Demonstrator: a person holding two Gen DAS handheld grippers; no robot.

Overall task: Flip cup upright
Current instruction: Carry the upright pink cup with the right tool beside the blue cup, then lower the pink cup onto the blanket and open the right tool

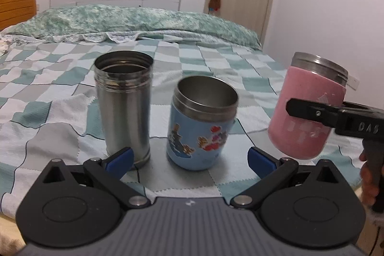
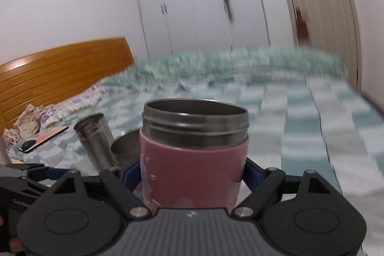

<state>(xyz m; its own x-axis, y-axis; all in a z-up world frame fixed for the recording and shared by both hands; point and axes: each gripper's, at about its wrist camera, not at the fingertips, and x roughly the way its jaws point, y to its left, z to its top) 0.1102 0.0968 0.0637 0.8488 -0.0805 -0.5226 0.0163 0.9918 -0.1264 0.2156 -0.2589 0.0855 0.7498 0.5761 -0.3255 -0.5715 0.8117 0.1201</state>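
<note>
A pink cup (image 1: 304, 109) with a steel rim hangs above the bed at the right, mouth up and slightly tilted. My right gripper (image 1: 319, 110) is shut on its middle. In the right wrist view the pink cup (image 2: 192, 164) fills the centre between the blue pads (image 2: 252, 174) of my right gripper (image 2: 192, 175). My left gripper (image 1: 189, 158) is open and empty, low over the bed. A blue cup (image 1: 201, 128) with cartoon stickers stands upright just ahead between its fingers. A tall steel cup (image 1: 124, 104) stands upright to its left.
All stands on a bed with a green and white checked cover (image 1: 60, 112). A green quilt (image 1: 134, 23) lies rolled along the far side. A wooden headboard (image 2: 60, 71) and a phone (image 2: 43, 138) are at the left. Wardrobe and door stand behind.
</note>
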